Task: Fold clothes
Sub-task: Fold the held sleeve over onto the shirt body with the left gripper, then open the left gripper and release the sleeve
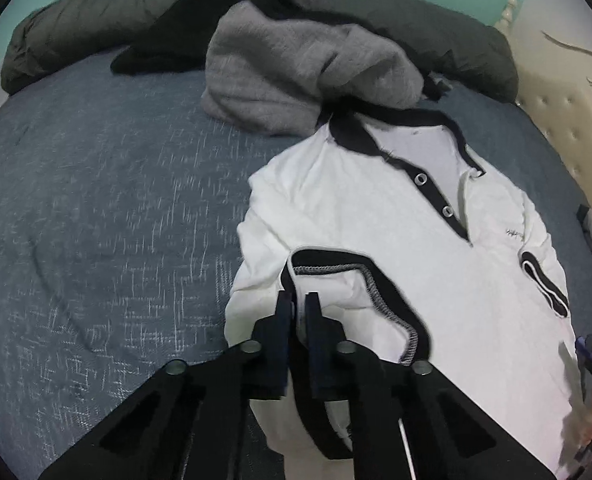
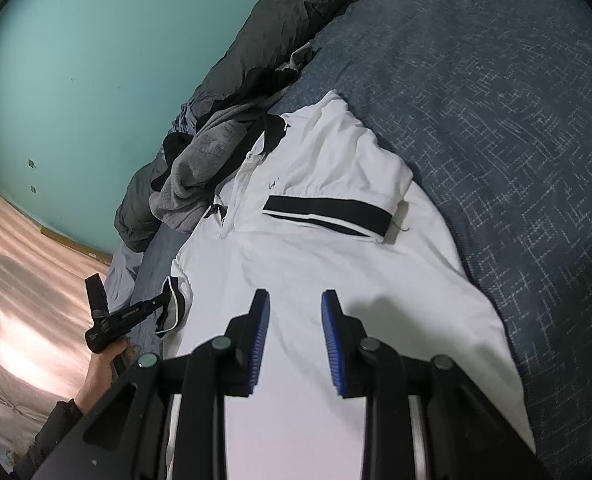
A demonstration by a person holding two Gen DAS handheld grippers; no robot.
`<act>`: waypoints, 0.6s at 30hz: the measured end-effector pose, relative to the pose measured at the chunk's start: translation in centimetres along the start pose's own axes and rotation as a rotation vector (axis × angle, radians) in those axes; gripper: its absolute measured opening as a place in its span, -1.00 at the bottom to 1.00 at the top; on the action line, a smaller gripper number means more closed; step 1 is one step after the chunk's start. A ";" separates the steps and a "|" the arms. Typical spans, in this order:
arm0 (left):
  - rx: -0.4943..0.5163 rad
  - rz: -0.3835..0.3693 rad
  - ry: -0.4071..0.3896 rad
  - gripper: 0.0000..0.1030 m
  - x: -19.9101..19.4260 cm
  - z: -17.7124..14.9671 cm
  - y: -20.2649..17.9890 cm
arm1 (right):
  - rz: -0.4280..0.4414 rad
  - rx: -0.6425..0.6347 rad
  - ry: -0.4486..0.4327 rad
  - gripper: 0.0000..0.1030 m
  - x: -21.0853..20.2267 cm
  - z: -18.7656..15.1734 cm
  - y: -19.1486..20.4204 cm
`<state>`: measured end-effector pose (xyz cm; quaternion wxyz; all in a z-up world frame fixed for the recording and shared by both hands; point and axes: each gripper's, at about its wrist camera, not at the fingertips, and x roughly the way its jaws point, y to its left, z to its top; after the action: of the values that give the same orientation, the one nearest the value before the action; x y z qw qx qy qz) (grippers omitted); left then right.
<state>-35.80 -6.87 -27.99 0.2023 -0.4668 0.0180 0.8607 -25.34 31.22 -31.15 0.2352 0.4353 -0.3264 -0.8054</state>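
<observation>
Left wrist view: left gripper [image 1: 299,300] clenched on the black sleeve cuff [image 1: 291,276] of the white shirt [image 1: 376,220].
Right gripper [image 2: 296,300] stands released above the shirt.

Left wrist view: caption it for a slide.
Left gripper shut on the black-trimmed sleeve of a white polo shirt on a blue bed.
</observation>
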 end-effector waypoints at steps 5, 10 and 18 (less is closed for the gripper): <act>0.072 -0.057 -0.042 -0.91 -2.0 0.5 -3.0 | 0.007 0.019 0.003 -0.49 0.0 -0.1 -0.2; 0.190 -0.098 0.011 -0.90 -1.5 0.6 -7.0 | 0.009 0.020 0.003 -0.49 0.0 -0.1 -0.1; 0.133 -0.184 0.115 -0.38 0.4 -1.1 -6.5 | 0.011 0.036 0.003 -0.49 0.1 -0.1 -0.5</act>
<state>-32.71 -1.00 -27.94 0.3097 -0.5006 0.0438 0.8072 -25.36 31.49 -31.63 0.2323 0.4387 -0.3431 -0.7974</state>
